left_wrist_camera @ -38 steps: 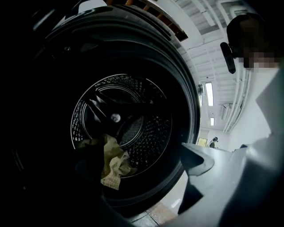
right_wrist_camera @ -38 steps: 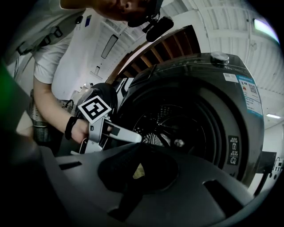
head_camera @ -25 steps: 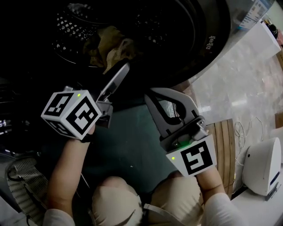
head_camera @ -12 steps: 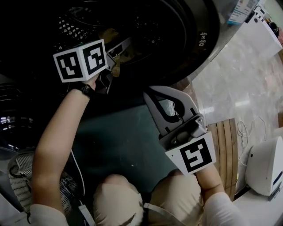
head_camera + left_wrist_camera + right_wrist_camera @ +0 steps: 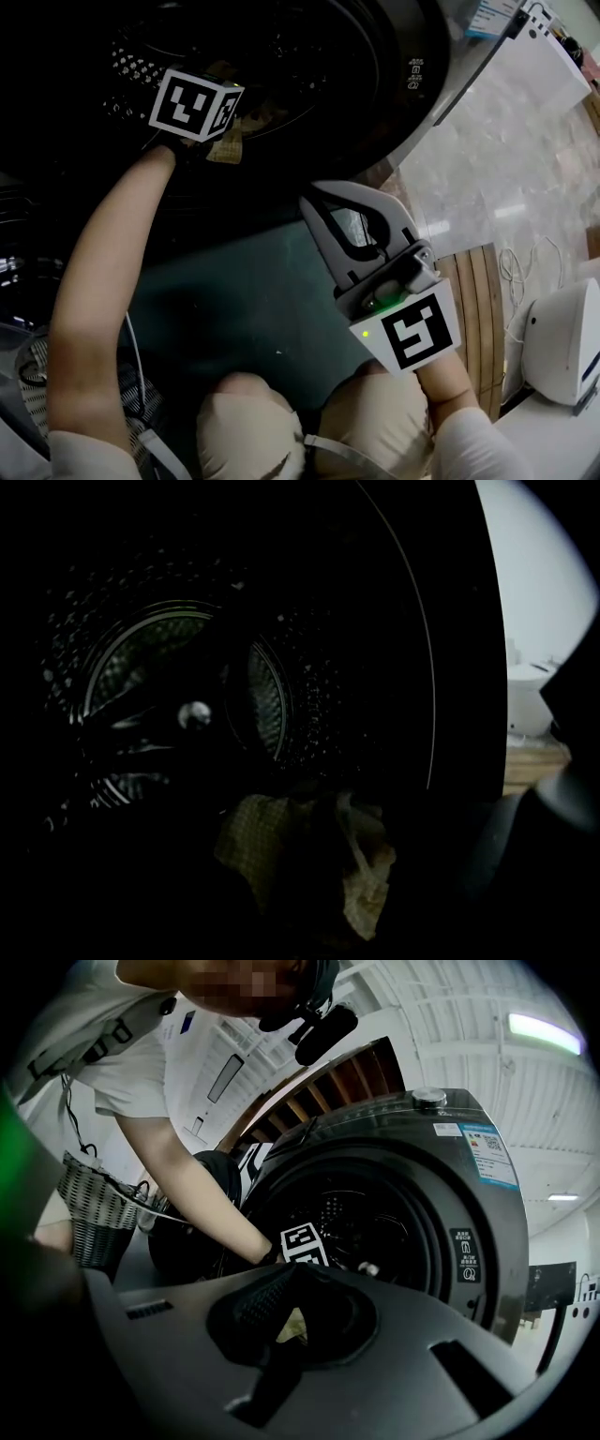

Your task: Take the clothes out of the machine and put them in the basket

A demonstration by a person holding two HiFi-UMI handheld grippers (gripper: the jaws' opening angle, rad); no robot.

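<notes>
Within the drum (image 5: 309, 56), left claw (image 5: 223, 114) hangs over beige clothes (image 5: 361, 874); basket (image 5: 94, 1215) nearby.

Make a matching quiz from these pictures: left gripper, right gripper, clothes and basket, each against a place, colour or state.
Things:
1. left gripper
2. right gripper
3. clothes
4. basket

Descriptions:
A. woven, off to the side of the machine
B. tan
C. held outside the machine, jaws together
D. marker cube inside the drum

Pairs: 1-D, 2-C, 3-B, 4-A
</notes>
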